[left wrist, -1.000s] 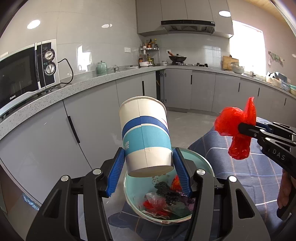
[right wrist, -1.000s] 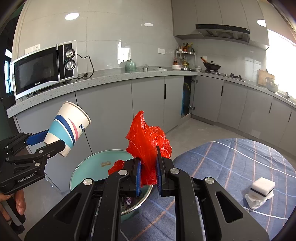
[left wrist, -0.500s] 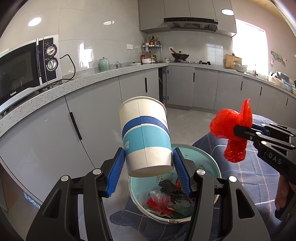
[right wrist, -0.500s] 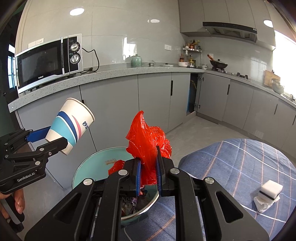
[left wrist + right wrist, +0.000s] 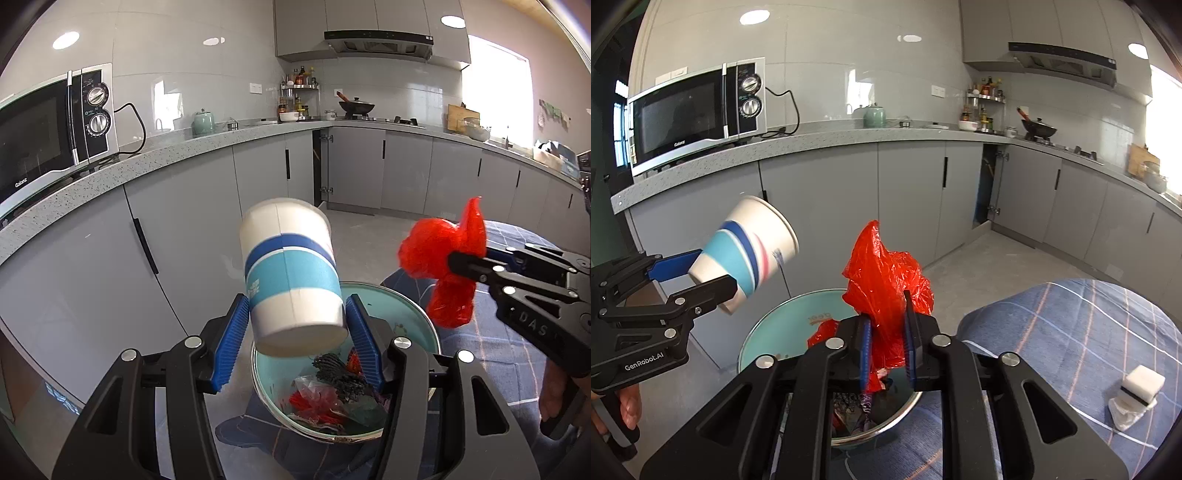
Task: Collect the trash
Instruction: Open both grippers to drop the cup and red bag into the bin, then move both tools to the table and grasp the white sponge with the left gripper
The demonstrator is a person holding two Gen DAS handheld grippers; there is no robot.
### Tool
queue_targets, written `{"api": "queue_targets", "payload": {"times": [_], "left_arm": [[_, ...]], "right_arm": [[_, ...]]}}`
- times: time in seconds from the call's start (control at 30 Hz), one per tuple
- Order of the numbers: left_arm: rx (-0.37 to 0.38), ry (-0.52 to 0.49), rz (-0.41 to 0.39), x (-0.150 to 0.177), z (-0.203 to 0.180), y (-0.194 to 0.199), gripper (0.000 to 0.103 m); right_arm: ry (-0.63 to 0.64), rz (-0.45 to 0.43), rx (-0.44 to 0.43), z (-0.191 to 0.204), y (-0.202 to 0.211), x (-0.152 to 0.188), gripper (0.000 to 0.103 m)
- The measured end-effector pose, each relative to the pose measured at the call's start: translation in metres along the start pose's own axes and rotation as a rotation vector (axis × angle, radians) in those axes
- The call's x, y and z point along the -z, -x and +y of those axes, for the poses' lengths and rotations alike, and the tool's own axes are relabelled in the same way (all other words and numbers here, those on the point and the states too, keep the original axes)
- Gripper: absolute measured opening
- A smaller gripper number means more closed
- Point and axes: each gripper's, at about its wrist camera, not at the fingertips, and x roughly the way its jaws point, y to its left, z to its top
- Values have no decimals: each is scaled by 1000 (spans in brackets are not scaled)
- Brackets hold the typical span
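Left claw (image 5: 295, 332) clamps blue-striped paper cup (image 5: 291, 273); right claw (image 5: 888, 350) pinches crumpled red bag (image 5: 886, 273).

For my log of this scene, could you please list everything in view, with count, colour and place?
paper cup: 1, white and blue, gripped above the bowl
plastic bag: 1, red, pinched above the bowl
bowl: 1, teal, on the tablecloth, holding mixed trash
tablecloth: 1, blue plaid, under the bowl
sponge: 1, white, on the tablecloth
microwave: 1, silver-black, on the counter
wok: 1, black, on the stove
left tongs: 1, black, blue pads
right tongs: 1, black, blue pads
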Motion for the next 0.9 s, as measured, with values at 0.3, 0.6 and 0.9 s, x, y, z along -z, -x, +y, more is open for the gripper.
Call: {"api": "queue_targets", "payload": {"times": [0.3, 0.6, 0.9], "left_arm": [[-21, -9, 12, 5, -1, -5, 76], [-28, -17, 8, 6, -6, -2, 81], [26, -95, 5, 4, -54, 0, 83]], "right_arm": [[-43, -10, -1, -8, -2, 7, 48], [-72, -7, 38, -25, 15, 18, 54], [-139, 1, 144, -78, 54, 41, 58]]}}
